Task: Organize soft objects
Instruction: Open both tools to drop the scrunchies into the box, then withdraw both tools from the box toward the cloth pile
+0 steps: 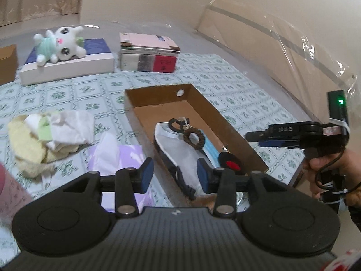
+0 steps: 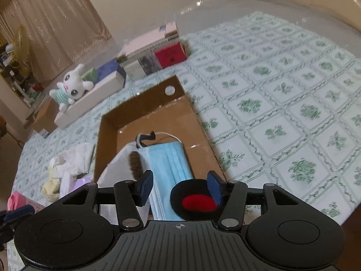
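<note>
An open cardboard box (image 1: 237, 135) lies on the flowered cloth. Inside it are a white fabric piece (image 1: 178, 144), a brown scrunchie (image 1: 194, 137), a blue face mask (image 2: 169, 164) and a black round pad with a red centre (image 2: 194, 198). My right gripper (image 2: 180, 186) hangs open over the box's near end. The mask and the black pad lie below its fingers, and neither is pinched. My left gripper (image 1: 175, 175) is open too, over the box's near left wall, holding nothing. The right gripper (image 1: 255, 137) shows from the side in the left wrist view, held by a hand.
A heap of yellow and white cloths (image 1: 45, 140) and a purple tissue pack (image 1: 121, 158) lie left of the box. A white plush cat (image 1: 61, 43) rests on a flat white box (image 1: 67, 67), next to stacked books (image 1: 149, 54). A plastic-wrapped board (image 1: 282, 45) leans on the wall.
</note>
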The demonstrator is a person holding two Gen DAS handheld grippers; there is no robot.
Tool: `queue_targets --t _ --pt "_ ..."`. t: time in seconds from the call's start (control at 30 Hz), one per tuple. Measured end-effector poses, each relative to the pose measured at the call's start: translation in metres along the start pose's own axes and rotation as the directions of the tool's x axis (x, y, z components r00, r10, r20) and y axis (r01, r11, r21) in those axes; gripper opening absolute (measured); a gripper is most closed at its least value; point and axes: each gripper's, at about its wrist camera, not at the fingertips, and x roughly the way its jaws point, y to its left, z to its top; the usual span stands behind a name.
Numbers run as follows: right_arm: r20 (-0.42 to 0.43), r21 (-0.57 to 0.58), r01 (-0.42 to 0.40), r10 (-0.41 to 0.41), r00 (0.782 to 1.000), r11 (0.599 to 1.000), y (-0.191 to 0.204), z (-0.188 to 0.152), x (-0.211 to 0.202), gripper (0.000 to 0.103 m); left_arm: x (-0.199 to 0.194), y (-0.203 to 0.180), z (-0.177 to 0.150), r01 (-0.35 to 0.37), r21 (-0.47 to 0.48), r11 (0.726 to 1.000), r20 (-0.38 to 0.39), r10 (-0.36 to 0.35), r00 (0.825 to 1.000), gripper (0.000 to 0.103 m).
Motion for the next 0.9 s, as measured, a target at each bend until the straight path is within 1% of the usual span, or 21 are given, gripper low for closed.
queue_targets --t 0.1,0.23,0.37,0.47,0.67,0.9 --pt "0.066 0.001 0.009 -0.009 0.998 1.0 0.008 -0.007 -0.022 0.053 -0.017 0.003 -0.01 -0.015 -0.02 1.0 0.021 0.016 1.0 0.04" --pt "0.135 0.054 -0.048 0.04 0.99 0.997 0.021 -0.028 -0.049 0.053 -0.04 0.008 -0.023 -0.047 -0.03 0.998 0.052 0.048 0.997 0.043" --pt "0.181 0.081 -0.09 0.075 0.981 0.993 0.042 -0.062 -0.07 0.054 -0.067 0.019 -0.037 -0.075 -0.059 0.995 0.084 0.08 0.993 0.046" --pt "0.184 0.084 -0.105 0.088 0.979 0.991 0.059 -0.089 -0.077 0.054 -0.088 0.027 -0.049 -0.105 -0.068 0.992 0.104 0.112 0.988 0.05" --pt "0.151 0.025 -0.109 0.104 0.983 0.994 0.095 -0.128 -0.084 0.054 -0.125 0.049 -0.068 -0.163 -0.101 0.982 0.131 0.175 0.976 0.052" --pt "0.131 -0.035 -0.121 0.125 0.984 0.992 0.127 -0.151 -0.086 0.055 -0.155 0.072 -0.089 -0.215 -0.132 0.968 0.139 0.233 0.963 0.052"
